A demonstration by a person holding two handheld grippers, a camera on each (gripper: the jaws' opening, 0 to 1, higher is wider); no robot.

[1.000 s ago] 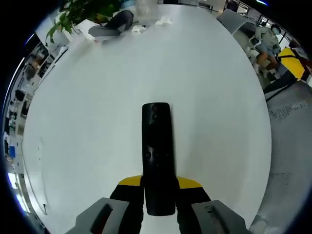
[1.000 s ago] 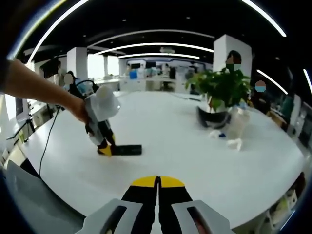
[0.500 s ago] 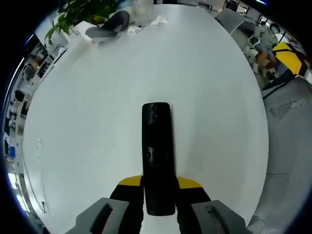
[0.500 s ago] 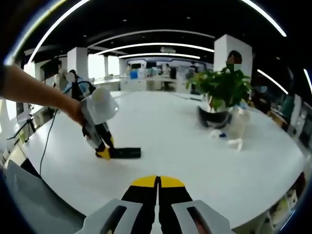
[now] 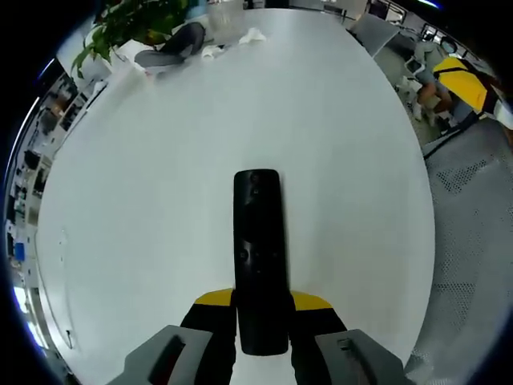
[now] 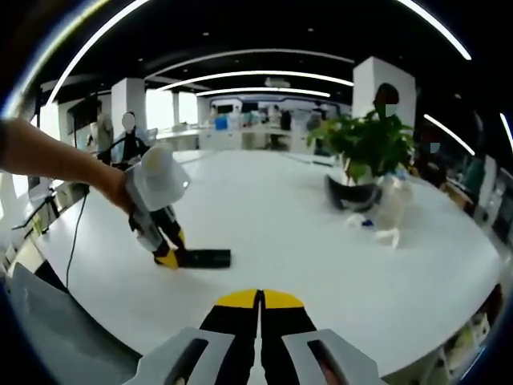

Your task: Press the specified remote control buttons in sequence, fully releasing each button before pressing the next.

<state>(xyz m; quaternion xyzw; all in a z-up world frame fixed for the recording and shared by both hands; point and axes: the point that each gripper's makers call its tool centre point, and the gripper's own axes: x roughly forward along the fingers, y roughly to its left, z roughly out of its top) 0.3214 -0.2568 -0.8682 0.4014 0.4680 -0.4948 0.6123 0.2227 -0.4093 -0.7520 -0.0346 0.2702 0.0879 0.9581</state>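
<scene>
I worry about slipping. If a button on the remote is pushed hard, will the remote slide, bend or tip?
The remote looks like a stiff flat bar, so it probably won't bend or roll. The left gripper clamps its near end, which should limit sliding. The table looks smooth, so it could slip if unclamped.

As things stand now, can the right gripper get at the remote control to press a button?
Probably yes. The remote control lies flat on the white table, its near end held by the left gripper. The shut right gripper hangs apart from it, with bare tabletop between them.

Potted plant stands on white table
</scene>
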